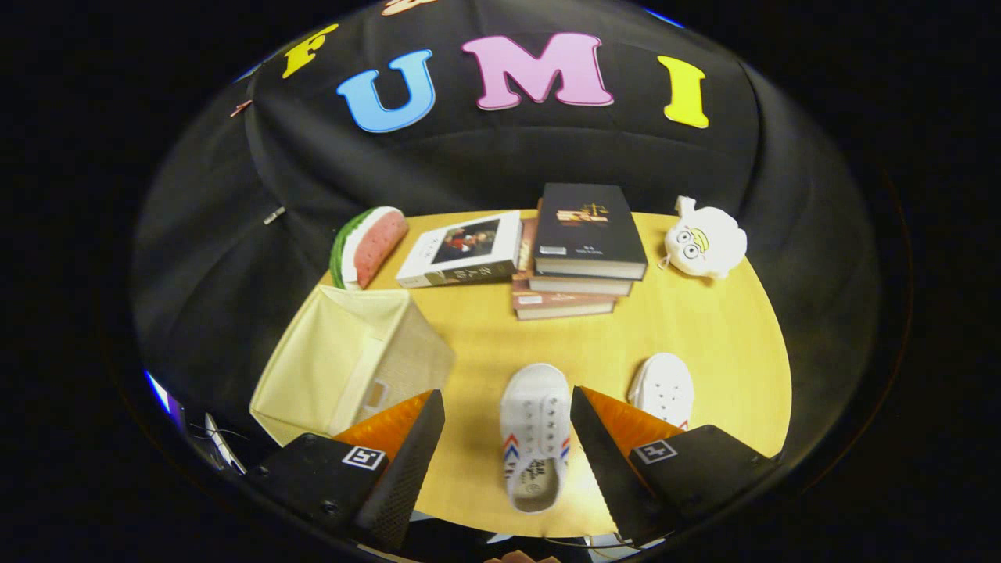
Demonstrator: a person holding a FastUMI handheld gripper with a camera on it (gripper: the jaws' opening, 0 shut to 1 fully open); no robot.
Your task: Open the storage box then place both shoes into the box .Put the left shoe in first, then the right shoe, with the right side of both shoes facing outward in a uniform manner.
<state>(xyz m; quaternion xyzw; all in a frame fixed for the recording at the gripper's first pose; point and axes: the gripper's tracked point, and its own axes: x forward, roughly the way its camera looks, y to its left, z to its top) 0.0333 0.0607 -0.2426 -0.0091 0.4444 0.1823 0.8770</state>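
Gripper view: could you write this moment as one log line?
gripper: open, above near shoe | second shoe: beside right finger | box: left, untouched | shoes on table

Tongs spread wide, wedge fingers, dimpled pads — square markers, screws

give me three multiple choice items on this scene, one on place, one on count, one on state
1. Where is the nearer white shoe?
A. between the open fingers
B. inside the storage box
C. on the books

2. How many white shoes lie on the table?
A. one
B. two
C. three

3. What are the tongs doing?
A. shut on a shoe
B. shut on the box
C. open, holding nothing

Answers: 1 A, it lies in the gap between the fingers. 2 B, a second shoe lies beside it. 3 C, the fingers stand apart; the storage box is untouched.
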